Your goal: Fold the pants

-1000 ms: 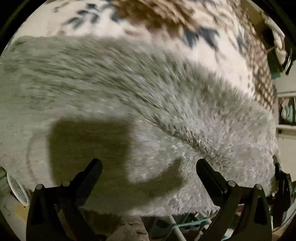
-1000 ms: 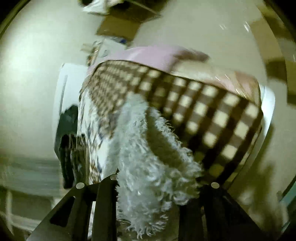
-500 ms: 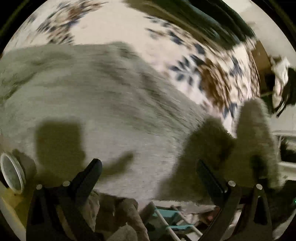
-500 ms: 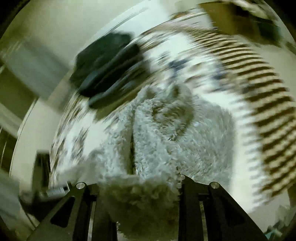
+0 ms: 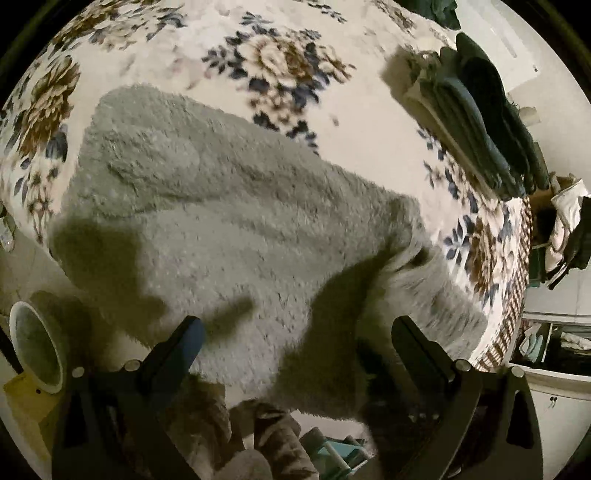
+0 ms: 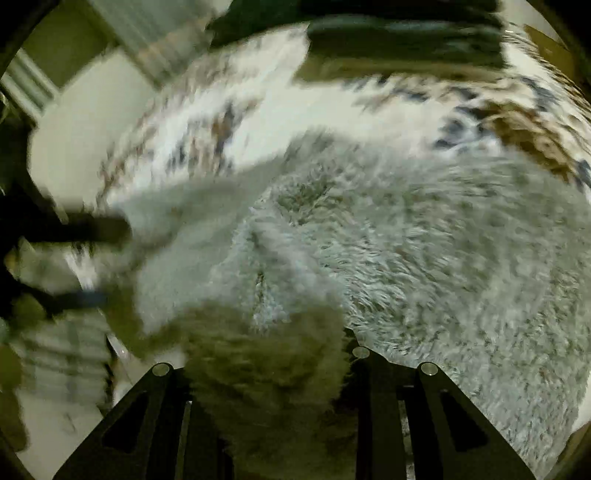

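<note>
The grey fluffy pants [image 5: 229,221] lie spread on a floral blanket [image 5: 295,74], with one end folded over at the right. My left gripper [image 5: 295,336] hovers above the near edge of the pants, jaws wide apart and empty. In the blurred right wrist view, my right gripper [image 6: 266,373] is shut on a bunched fold of the fluffy pants [image 6: 424,240]; the fabric fills the gap between the jaws and hides the fingertips.
A stack of folded dark clothes [image 5: 476,110] sits at the blanket's far right, and shows in the right wrist view [image 6: 399,33]. A white round container [image 5: 37,347] stands at the lower left. Shelves with clutter [image 5: 554,339] are at the right.
The right gripper swung round with the pants' end in it, bringing it over the rest of the pants. The left gripper pulled back and up, so more of the blanket shows.
</note>
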The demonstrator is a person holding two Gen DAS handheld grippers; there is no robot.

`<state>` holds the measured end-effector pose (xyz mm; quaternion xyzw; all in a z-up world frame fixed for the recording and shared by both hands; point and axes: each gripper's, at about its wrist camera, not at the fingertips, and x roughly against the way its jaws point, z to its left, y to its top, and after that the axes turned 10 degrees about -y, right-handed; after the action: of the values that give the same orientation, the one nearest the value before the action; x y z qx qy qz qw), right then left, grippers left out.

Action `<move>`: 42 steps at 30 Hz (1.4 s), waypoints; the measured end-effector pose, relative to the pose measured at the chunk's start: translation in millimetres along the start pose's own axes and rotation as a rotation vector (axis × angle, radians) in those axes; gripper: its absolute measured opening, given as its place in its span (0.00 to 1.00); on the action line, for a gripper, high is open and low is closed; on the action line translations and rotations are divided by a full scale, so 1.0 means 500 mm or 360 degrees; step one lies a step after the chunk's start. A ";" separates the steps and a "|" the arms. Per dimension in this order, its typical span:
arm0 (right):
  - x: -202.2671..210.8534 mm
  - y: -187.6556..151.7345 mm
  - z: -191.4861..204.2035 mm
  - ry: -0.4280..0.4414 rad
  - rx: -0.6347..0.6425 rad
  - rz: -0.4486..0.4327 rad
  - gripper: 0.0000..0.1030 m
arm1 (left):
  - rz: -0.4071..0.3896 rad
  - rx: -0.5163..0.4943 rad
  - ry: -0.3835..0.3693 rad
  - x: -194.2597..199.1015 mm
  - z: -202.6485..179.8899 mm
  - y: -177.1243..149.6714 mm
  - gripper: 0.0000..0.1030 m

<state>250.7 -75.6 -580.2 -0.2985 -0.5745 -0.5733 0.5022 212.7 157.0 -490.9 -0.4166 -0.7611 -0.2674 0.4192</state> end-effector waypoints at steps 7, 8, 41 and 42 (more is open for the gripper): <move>0.067 -0.010 -0.088 0.0282 -0.0272 0.0152 0.98 | -0.0039 -0.0171 -0.0077 0.020 -0.035 0.032 1.00; 0.089 -0.011 -0.119 0.0276 -0.0340 0.0139 0.98 | -0.0029 -0.0198 -0.0090 0.012 -0.046 0.033 1.00; 0.000 0.043 -0.457 -0.0070 -0.0675 0.0392 0.98 | 0.0158 -0.0293 -0.0042 -0.058 -0.013 -0.018 0.09; 0.000 0.045 -0.456 -0.0073 -0.0673 0.0394 0.98 | 0.0149 -0.0254 -0.0069 -0.048 -0.013 -0.011 0.11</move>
<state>324.8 -290.7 -608.8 -0.4782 -0.4119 -0.6080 0.4817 217.8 139.3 -508.6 -0.4894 -0.7260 -0.2982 0.3802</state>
